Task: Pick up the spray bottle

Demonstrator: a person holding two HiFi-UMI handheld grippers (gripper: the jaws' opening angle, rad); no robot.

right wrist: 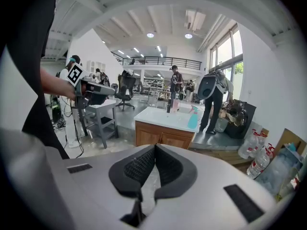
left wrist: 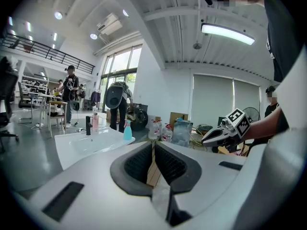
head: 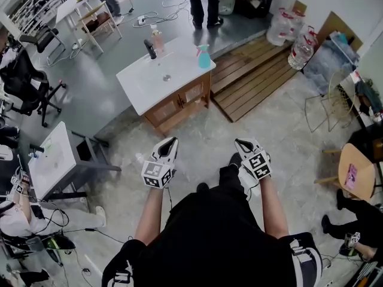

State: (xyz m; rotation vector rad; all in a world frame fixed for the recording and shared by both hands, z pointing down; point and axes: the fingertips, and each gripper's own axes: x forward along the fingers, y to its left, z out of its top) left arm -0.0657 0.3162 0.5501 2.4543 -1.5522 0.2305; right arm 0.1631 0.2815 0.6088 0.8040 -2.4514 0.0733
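Teal spray bottle (head: 203, 57) upright on white sink counter (head: 143, 85); left claw (head: 172, 141), right claw (head: 240, 143) closed, empty.

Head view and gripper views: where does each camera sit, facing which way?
Head view: on head, steeply down; forearms, left tool, right tool show.
Left gripper view: on left tool, along shut jaws; right tool shows.
Right gripper view: on right tool, along shut jaws; left tool shows.
All face turquoise plastic spray bottle on white sink.
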